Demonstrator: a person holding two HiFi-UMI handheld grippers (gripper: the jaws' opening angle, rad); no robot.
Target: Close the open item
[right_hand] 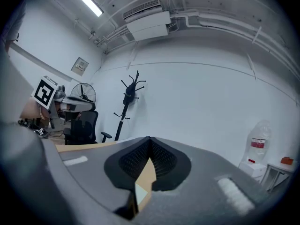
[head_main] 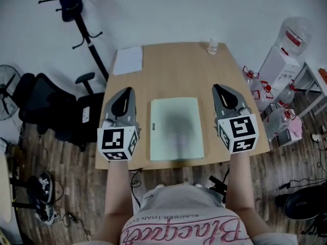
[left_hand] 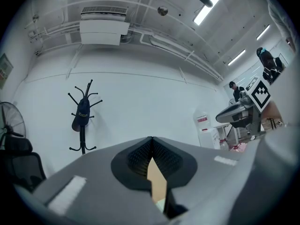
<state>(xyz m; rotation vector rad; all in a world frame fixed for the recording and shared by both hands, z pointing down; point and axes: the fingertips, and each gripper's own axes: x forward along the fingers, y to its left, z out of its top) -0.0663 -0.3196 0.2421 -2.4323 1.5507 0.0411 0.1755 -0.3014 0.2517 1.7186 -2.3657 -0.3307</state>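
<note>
Your left claw [head_main: 126, 92] and right claw [head_main: 217, 88] both have their jaws pressed together at the tips, and neither holds anything (each gripper view shows only a sliver of tabletop through the lower gap). The pale green rectangular folder [head_main: 176, 129] lies flat between the 2 claws, just inward of each and touching neither. It shows as 1 closed slab. A strip of bare wood separates it from each claw.

Ahead of your left claw, at the far corner, sits a white sheet of paper [head_main: 127, 60]. Ahead of your right claw, at the far edge, stands a small clear glass [head_main: 213, 47].

The light wooden table [head_main: 179, 70] stands on a dark plank floor [head_main: 66, 177] against a white wall [head_main: 179, 9]. Out beyond your left claw are a black office chair [head_main: 46, 106] and a black coat stand [head_main: 82, 19]. Out beyond your right claw is a white water dispenser [head_main: 278, 70].
</note>
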